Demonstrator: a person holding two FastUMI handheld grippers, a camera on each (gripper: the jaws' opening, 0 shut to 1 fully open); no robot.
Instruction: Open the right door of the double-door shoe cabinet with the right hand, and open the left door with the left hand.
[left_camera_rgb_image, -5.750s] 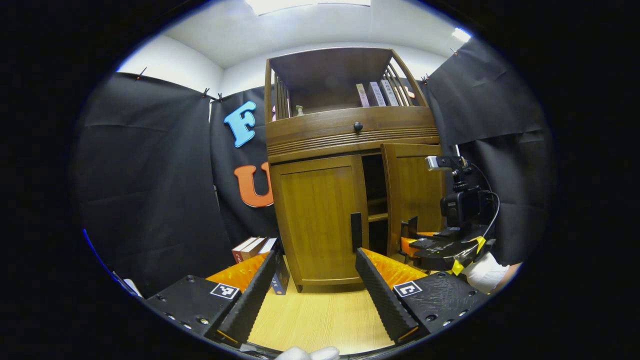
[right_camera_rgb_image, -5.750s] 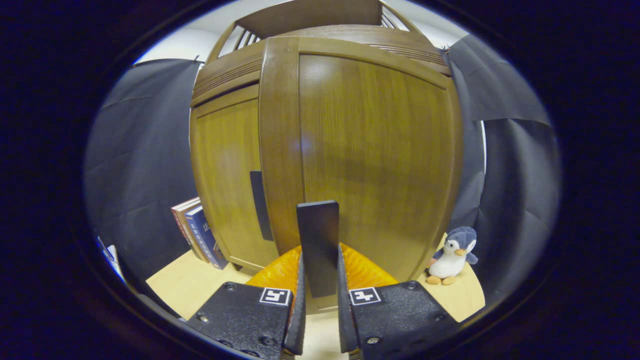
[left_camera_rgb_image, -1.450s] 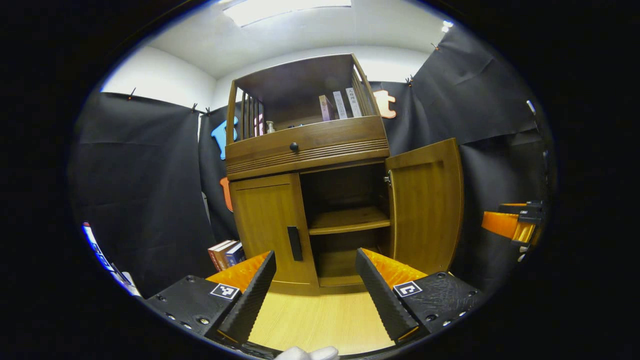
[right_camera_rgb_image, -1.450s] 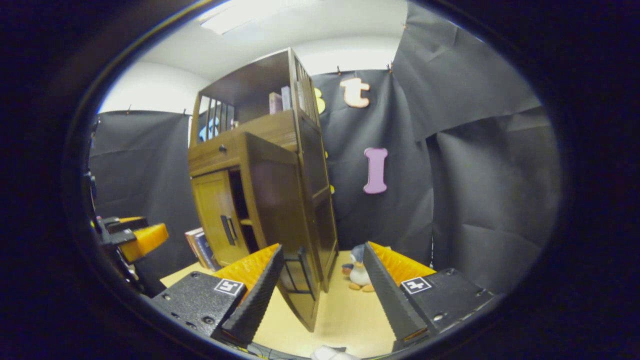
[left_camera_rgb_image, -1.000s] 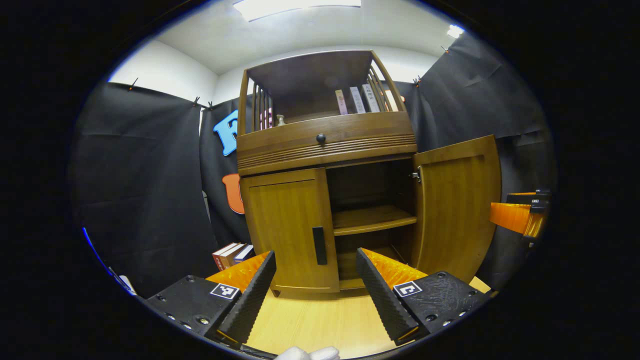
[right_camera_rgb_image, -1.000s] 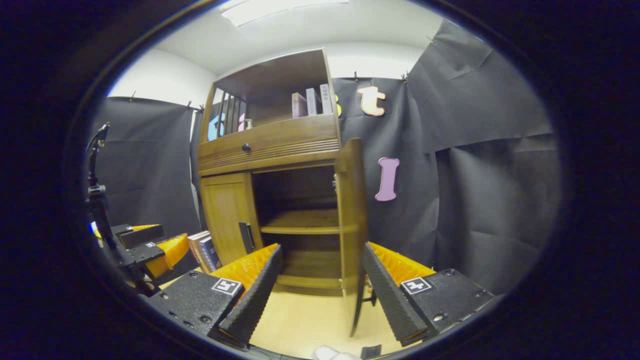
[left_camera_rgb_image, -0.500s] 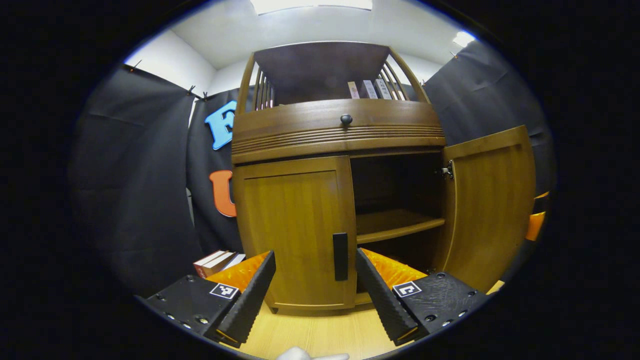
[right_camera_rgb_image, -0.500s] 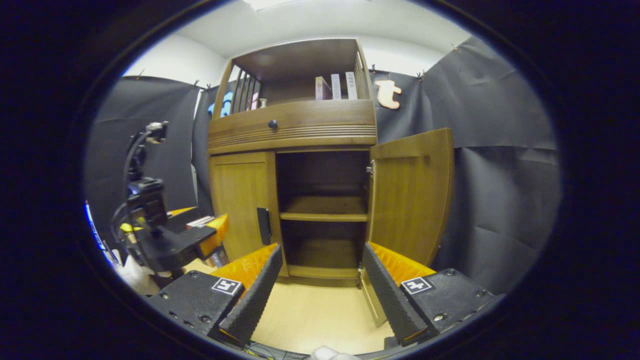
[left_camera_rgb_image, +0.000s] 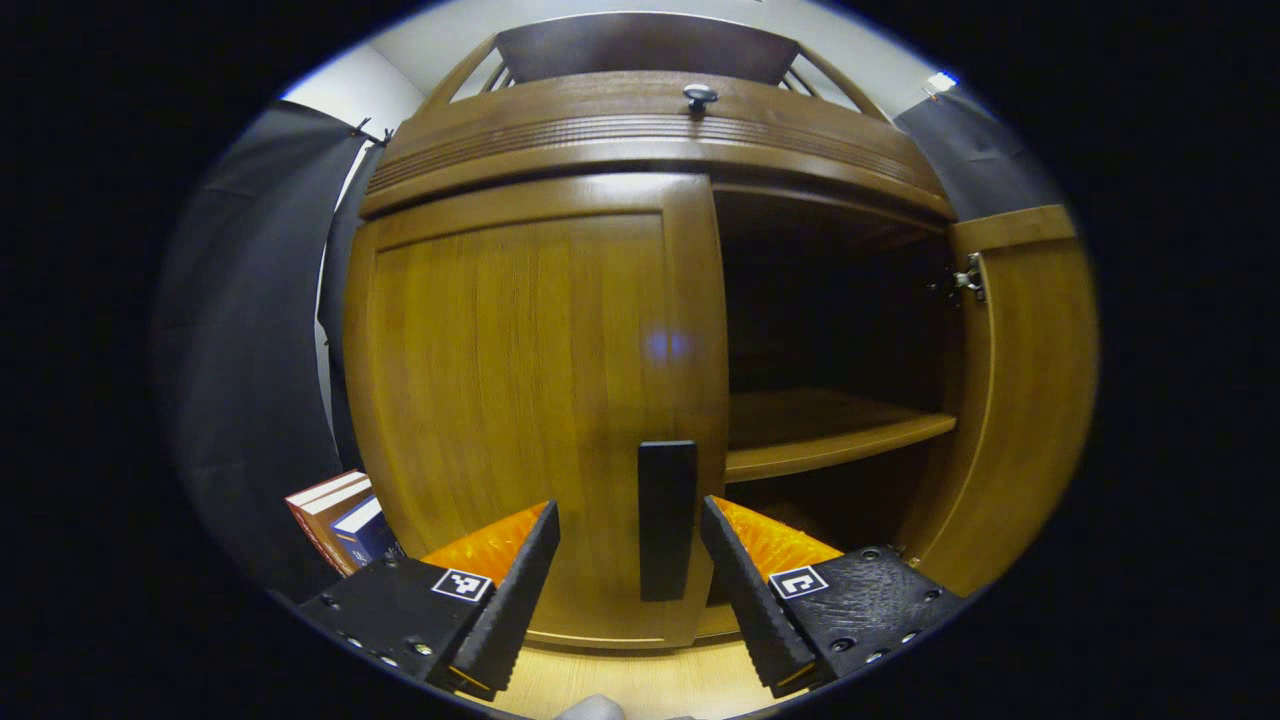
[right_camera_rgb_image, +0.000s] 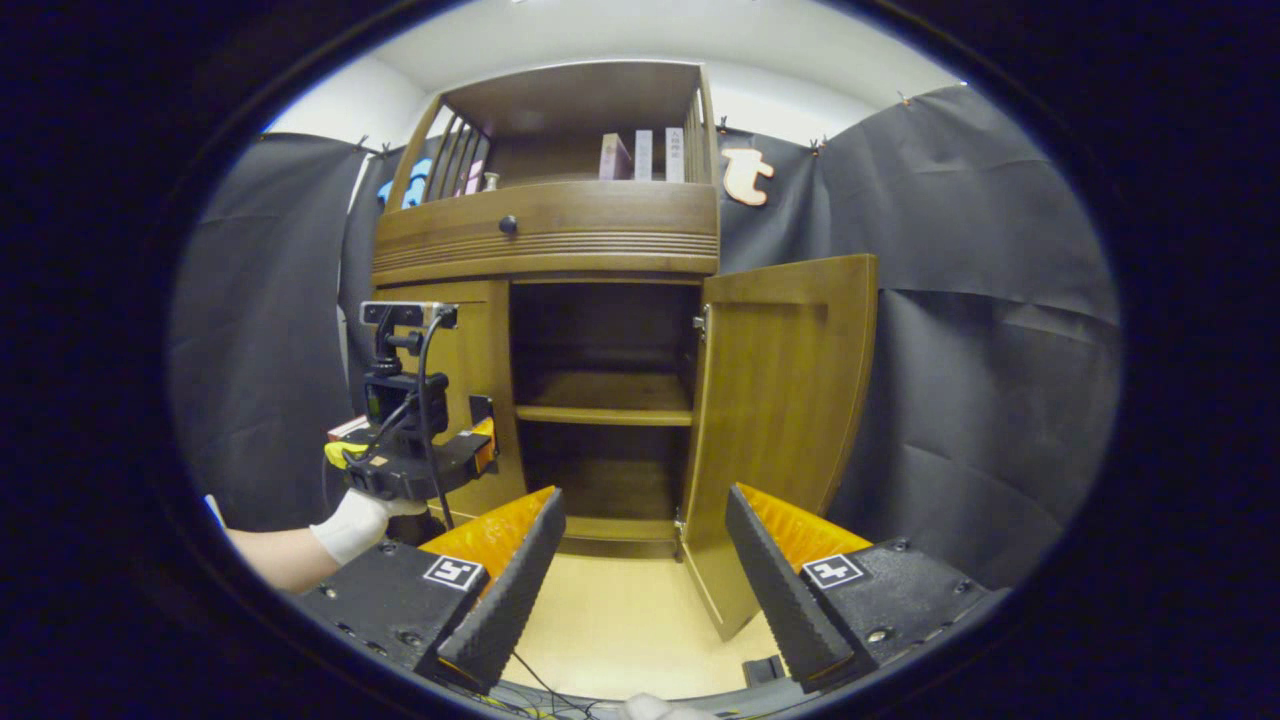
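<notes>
The wooden shoe cabinet's left door (left_camera_rgb_image: 520, 400) is shut. Its dark upright handle (left_camera_rgb_image: 667, 515) stands between the fingers of my left gripper (left_camera_rgb_image: 628, 512), which is open, with a gap on each side of the handle. The right door (left_camera_rgb_image: 1020, 400) is swung wide open and shows a shelf (left_camera_rgb_image: 830, 430). In the right gripper view my right gripper (right_camera_rgb_image: 645, 500) is open and holds nothing, back from the cabinet and facing its open half, next to the right door (right_camera_rgb_image: 780, 400). The left gripper (right_camera_rgb_image: 430, 465), held by a gloved hand (right_camera_rgb_image: 355, 525), sits against the left door (right_camera_rgb_image: 480, 340).
Several books (left_camera_rgb_image: 335, 510) lean on the floor left of the cabinet. A drawer with a round knob (left_camera_rgb_image: 699, 95) runs above the doors. More books (right_camera_rgb_image: 640, 155) stand on the top shelf. Light wooden floor (right_camera_rgb_image: 620, 620) lies in front of the cabinet.
The right gripper swung the right door open, let go of its handle and drew back. The left gripper has moved in close to the left door, so the handle now sits between its fingers.
</notes>
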